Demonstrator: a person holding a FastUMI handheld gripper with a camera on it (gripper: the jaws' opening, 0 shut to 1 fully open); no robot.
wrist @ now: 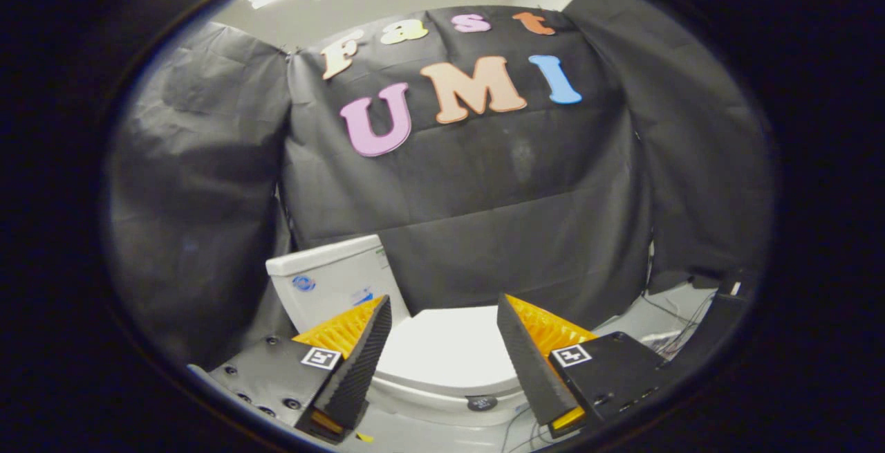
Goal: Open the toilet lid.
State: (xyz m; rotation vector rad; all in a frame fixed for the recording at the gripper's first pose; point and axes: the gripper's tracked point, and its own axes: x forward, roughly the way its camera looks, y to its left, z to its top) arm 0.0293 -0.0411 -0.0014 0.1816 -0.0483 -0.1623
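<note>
Between my fingers [442,342], the white lid [446,349] is lying flat and closed on the toilet, smooth and glossy, rounded at its front rim. My gripper [442,332] is hanging above it with the fingers spread wide, gripping nothing and touching nothing. Each finger is showing a black ribbed pad facing inward and an orange ridged wedge behind it, tapering to a point. Beyond my left finger, the tank [332,280] is standing boxy and white, with a flat top and small blue stickers on its face. Black cloth [484,197] is draping close behind the tank and over part of it, wrinkled and matte, wrapping round both sides. Near the lid's front rim, a small dark round button [482,402] is sitting on the bowl. Loose thin cables [674,332] are trailing over the pale floor beyond my right finger.
</note>
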